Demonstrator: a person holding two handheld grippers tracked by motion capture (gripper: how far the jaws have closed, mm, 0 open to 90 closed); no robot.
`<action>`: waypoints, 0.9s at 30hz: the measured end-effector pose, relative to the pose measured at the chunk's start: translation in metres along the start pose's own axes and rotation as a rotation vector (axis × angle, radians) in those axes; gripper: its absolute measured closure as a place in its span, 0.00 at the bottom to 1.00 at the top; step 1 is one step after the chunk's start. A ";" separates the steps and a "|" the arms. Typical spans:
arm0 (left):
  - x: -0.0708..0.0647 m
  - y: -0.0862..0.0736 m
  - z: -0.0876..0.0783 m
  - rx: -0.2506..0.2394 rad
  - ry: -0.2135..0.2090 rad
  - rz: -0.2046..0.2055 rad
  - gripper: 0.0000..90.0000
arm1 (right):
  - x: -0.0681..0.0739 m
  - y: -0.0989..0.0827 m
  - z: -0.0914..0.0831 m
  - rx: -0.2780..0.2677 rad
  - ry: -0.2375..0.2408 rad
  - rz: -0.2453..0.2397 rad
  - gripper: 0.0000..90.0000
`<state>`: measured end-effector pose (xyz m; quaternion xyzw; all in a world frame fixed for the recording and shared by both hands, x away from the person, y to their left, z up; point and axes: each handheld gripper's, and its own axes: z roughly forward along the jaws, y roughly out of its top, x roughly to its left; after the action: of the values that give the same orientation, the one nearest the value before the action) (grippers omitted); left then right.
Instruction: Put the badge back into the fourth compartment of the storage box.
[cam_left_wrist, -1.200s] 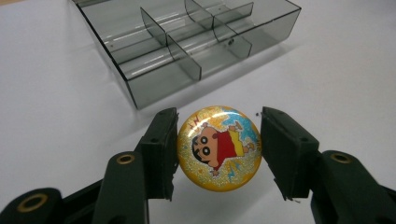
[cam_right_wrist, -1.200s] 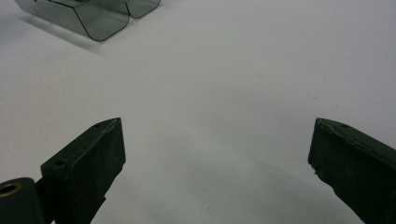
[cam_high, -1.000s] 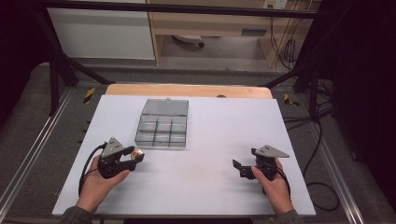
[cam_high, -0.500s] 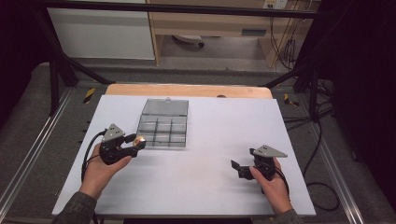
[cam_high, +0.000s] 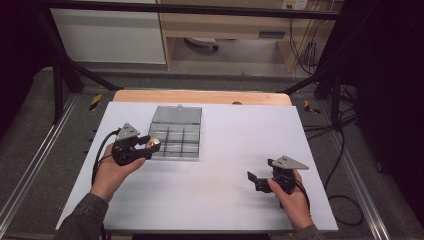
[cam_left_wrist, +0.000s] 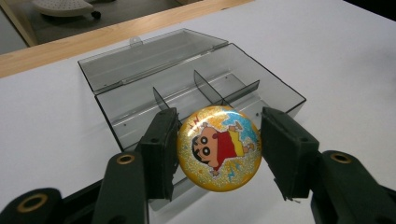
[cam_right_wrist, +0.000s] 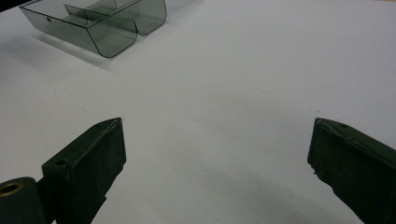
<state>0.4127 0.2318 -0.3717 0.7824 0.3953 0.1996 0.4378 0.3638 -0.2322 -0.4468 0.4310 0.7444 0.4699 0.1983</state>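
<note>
Right gripper (cam_high: 260, 180): near edge of the table, on the person's right side. Jaws wide apart w/ nothing btwn them. It sits low over the white table top (cam_high: 225, 200), well away from the box.
Left gripper (cam_high: 150, 147): up off the table, on the left side. Jaws squeeze a round badge (cam_left_wrist: 219, 147) from both sides.
Badge: shiny gold w/ glitter, and a cartoon kid in a red shirt on it. Held flat-face up, in the air, just at the near left corner of the box.
Box (cam_high: 176, 134): clear grey plastic w/ little walls that make small rooms inside. All rooms I can see look bare. It sits past the left gripper, near the far middle of the table.
Lid (cam_left_wrist: 149, 56): open, laid back flat behind the box.
Step now: I think the badge is on its way to the box, not in yet.
Next move: prob. bring the badge over one room, go down a bit, then let the jaws go. It must clear the near wall first, or it could bump the box & slide it.
</note>
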 end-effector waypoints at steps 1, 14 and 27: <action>0.001 0.001 0.001 -0.003 0.005 -0.003 0.53 | 0.000 0.000 0.000 0.001 0.002 0.000 0.04; 0.011 0.015 0.014 0.019 0.024 -0.009 0.53 | -0.003 -0.002 0.000 0.009 0.002 0.007 0.05; 0.017 0.013 0.033 0.066 0.034 -0.014 0.53 | -0.002 -0.001 0.001 0.016 0.003 -0.009 0.05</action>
<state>0.4507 0.2236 -0.3789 0.7902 0.4144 0.1967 0.4063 0.3649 -0.2332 -0.4488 0.4285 0.7503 0.4637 0.1960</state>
